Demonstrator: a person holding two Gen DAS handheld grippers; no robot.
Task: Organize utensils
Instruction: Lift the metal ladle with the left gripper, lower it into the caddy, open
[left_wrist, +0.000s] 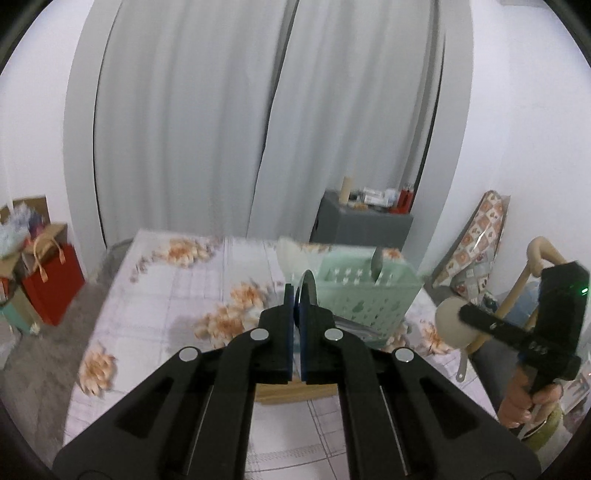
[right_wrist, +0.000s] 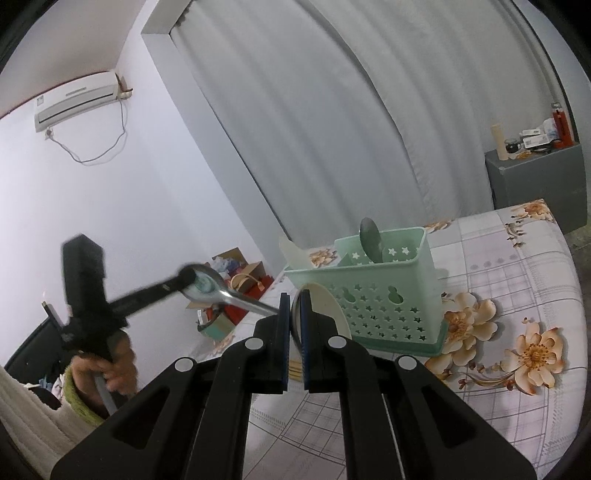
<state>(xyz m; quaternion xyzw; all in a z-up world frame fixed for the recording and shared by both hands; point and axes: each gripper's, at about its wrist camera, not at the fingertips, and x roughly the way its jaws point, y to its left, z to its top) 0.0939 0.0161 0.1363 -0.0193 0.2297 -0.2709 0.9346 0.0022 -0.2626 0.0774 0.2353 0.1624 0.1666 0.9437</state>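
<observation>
Home bedroom: floral bedsheet (right_wrist: 517, 295), curtains (right_wrist: 351, 110), air conditioner (right_wrist: 77, 99).

You see the caddy (right_wrist: 373, 295) standing on the table (right_wrist: 517, 280), a spoon (right_wrist: 370, 239) upright in its far compartment. Beyond the table's far right corner stands a cabinet (right_wrist: 535, 177); bags (left_wrist: 51, 280) lie far left.

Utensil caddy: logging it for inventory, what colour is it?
Mint green caddy, with star-shaped cutouts; right wrist view shows it best.

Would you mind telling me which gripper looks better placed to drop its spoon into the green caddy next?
Right, probably: the right gripper holds its cream spoon just before the caddy; the left gripper, with a metal spoon, sits off aside.
</observation>
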